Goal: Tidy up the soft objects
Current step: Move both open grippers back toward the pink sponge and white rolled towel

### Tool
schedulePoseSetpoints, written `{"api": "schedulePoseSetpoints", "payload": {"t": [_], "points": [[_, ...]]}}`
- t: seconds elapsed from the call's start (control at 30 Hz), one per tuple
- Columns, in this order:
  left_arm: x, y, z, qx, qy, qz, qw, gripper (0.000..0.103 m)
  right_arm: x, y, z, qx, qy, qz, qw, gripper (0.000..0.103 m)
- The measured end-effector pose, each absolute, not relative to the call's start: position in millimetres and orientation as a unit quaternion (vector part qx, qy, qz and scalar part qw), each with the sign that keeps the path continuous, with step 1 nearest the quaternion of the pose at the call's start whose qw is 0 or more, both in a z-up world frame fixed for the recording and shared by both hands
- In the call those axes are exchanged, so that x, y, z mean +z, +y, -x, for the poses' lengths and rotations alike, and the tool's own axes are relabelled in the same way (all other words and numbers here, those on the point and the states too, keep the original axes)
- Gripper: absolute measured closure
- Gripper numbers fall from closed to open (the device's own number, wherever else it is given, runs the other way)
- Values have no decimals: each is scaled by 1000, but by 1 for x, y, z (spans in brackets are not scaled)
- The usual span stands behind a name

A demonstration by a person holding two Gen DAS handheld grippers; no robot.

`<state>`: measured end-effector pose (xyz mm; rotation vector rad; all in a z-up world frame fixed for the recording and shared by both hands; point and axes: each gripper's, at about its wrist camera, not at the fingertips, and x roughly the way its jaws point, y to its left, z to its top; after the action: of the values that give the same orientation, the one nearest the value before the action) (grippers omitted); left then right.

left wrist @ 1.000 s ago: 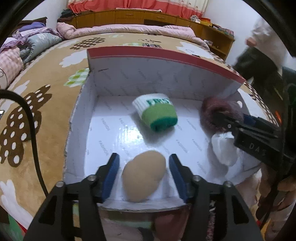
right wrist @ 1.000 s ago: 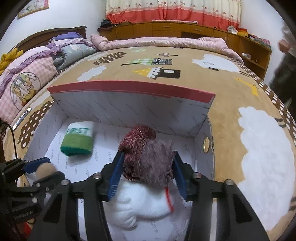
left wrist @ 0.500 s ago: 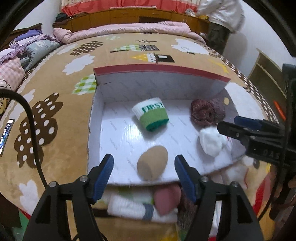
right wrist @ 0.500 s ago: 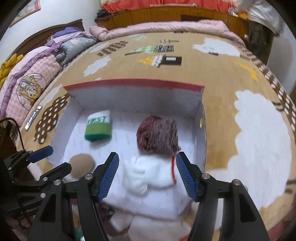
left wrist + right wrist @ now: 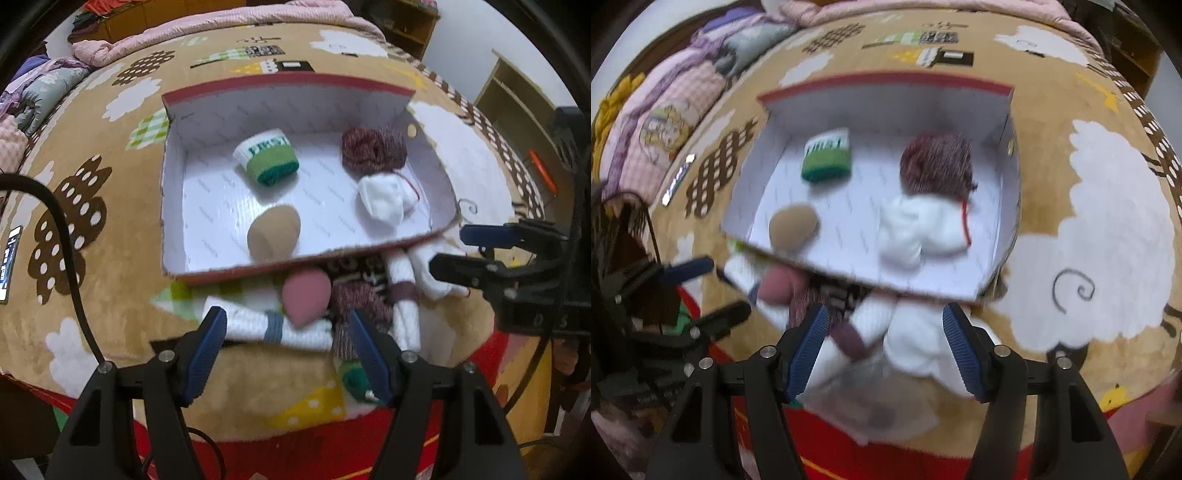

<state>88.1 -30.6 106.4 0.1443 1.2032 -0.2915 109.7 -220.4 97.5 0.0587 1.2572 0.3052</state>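
A white box with a red rim (image 5: 295,260) (image 5: 886,79) lies on the bed. Inside it are a green-and-white rolled sock (image 5: 267,160) (image 5: 827,158), a tan sponge (image 5: 273,232) (image 5: 793,227), and a maroon-and-white sock bundle (image 5: 376,173) (image 5: 934,192). In front of the box lies a pile: a pink sponge (image 5: 304,295) (image 5: 777,286), a white sock with a blue band (image 5: 273,325), maroon socks (image 5: 360,306) and white socks (image 5: 912,332). My left gripper (image 5: 286,350) hangs open above the pile, empty. My right gripper (image 5: 882,347) is open and empty too.
A tan cartoon-print blanket (image 5: 92,206) covers the bed. Folded quilts (image 5: 672,107) lie at the far left. A phone (image 5: 9,262) rests on the blanket's left edge. Wooden shelves (image 5: 517,88) stand at the right. A black cable (image 5: 66,236) trails past the left gripper.
Both grippers opened wider, let go of the tan sponge and the maroon-and-white bundle inside the box, and pulled back and up to above the pile in front of it.
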Motion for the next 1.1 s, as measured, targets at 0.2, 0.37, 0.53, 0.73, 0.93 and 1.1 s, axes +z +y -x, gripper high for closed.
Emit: {"api": "schedulePoseSetpoints", "payload": {"t": [0.2,0.37,0.53,0.73,0.93,1.1], "points": [[96,-18,-88,-106,588,-68,799,31,87,-224,-95,127,607,5,784,37],[83,-13,-90,-103,618,-57,778,31,76,-236,-96,117,627,7,770,37],[74,-12,-100,-87,633,-46,768,31,57,-240,-103,129,661,7,739,37],[58,-12,-114,-65,660,-56,747,31,41,-244,-113,127,690,30,712,37],[47,-15,-123,-71,671,-39,737,31,33,-246,-123,130,701,45,699,37],[37,-14,-128,-72,682,-38,727,31,24,-243,-129,137,702,51,697,37]]}}
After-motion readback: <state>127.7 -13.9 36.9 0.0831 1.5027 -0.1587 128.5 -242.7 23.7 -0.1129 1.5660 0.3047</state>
